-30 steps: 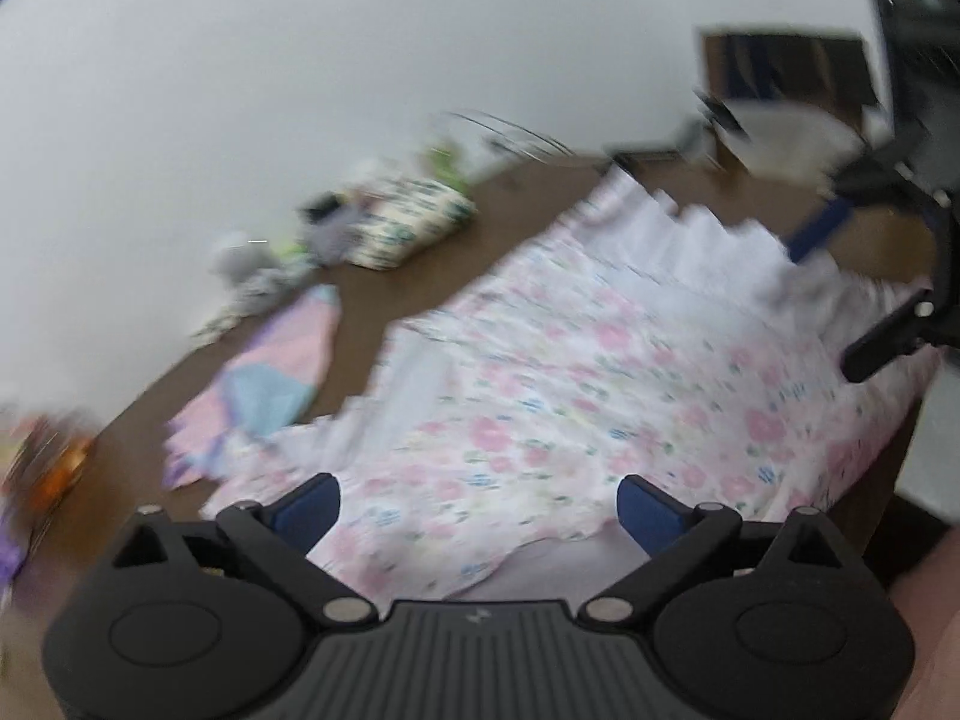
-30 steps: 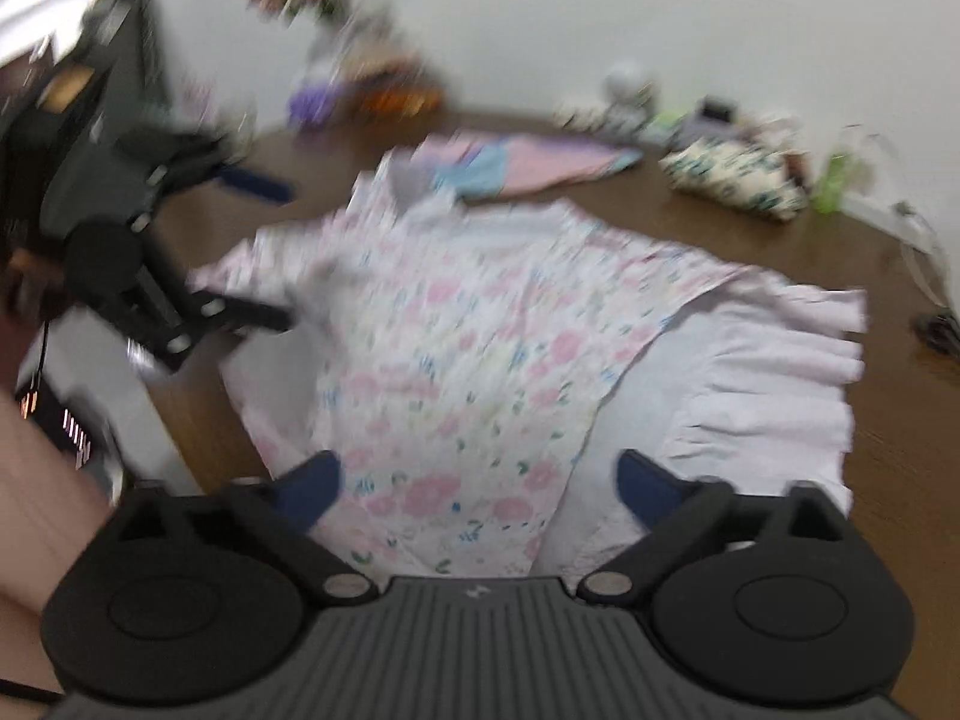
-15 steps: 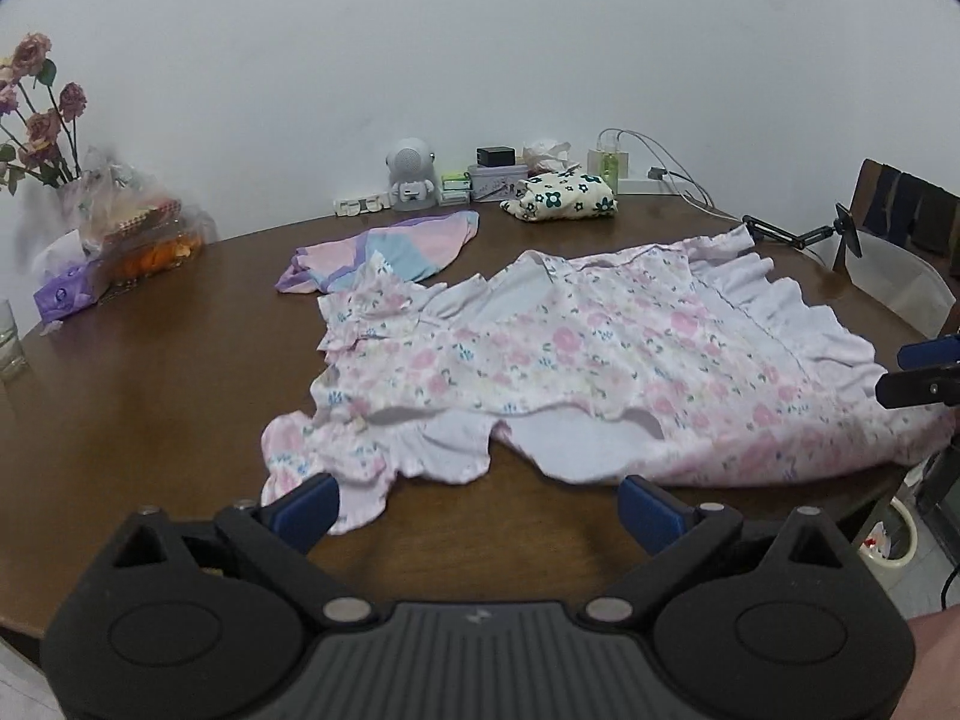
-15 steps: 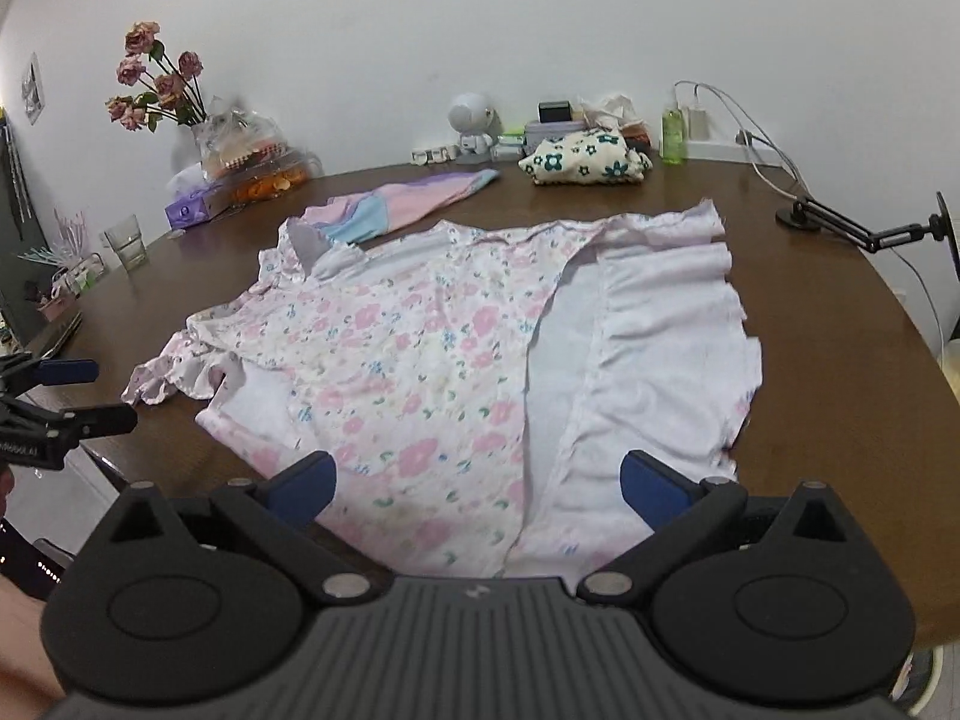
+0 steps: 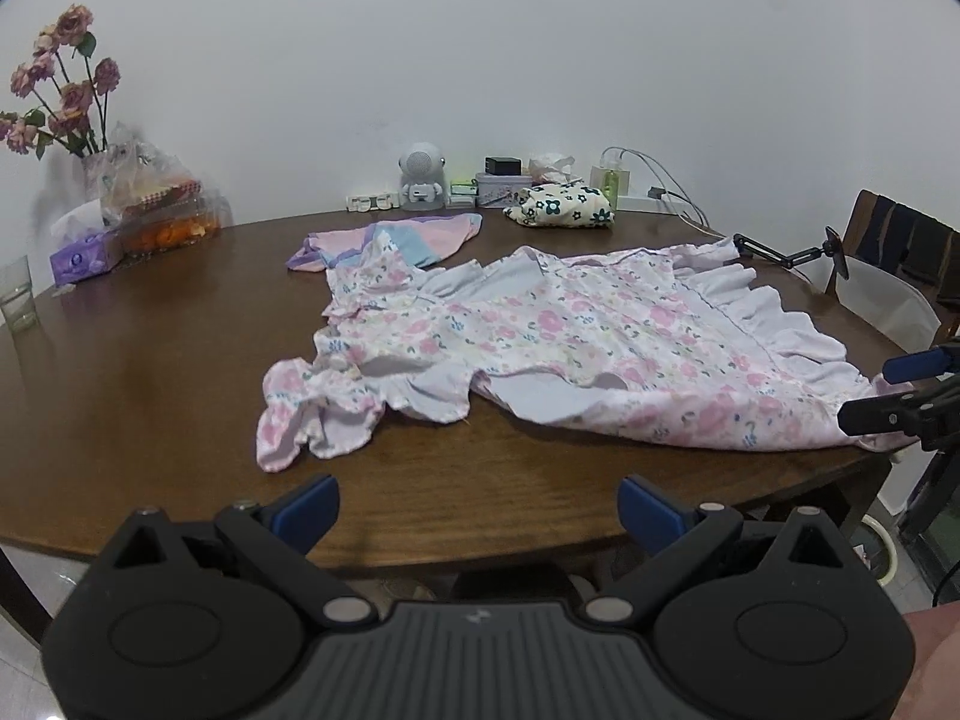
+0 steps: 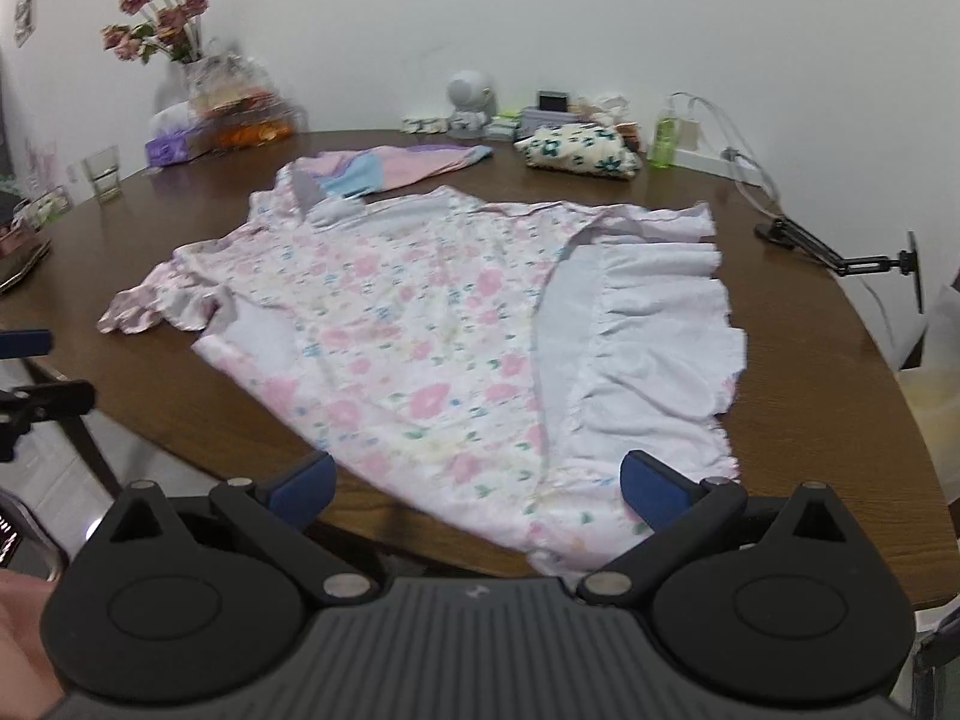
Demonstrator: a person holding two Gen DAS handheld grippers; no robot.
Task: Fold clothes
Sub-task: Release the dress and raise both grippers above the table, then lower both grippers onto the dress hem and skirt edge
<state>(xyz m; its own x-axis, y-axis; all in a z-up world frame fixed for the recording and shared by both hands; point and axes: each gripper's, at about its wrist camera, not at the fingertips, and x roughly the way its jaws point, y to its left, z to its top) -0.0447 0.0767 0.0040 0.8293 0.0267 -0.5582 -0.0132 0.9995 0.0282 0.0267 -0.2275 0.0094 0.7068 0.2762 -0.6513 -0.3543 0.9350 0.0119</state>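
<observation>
1. Both of my grippers are released and hold nothing. The left gripper (image 5: pixel 477 501) hangs off the near edge of the table (image 5: pixel 150 360); the right gripper (image 6: pixel 477 489) hangs over the dress hem at that edge.
2. The floral dress (image 5: pixel 540 336) lies spread across the middle of the table. One side is turned over so the pale lining shows; the ruffled hem (image 6: pixel 660 330) reaches the near edge and droops slightly past it. The sleeve (image 5: pixel 300 414) nearest the left gripper is bunched.
3. Step in hand, as I judge it: the dress is partly folded lengthwise, with no grip on it.
4. The next fold calls for a pinch on two cloth edges at once and a level carry-over, so the layers land flat.
5. A pink and blue garment (image 5: pixel 396 243) touches the dress collar at the far side. A folded flowered cloth (image 5: pixel 564 204) sits near the far edge.
6. A glass (image 6: pixel 103 174) and a phone arm (image 6: pixel 840 252) stand apart from the dress, near the table's edges.
</observation>
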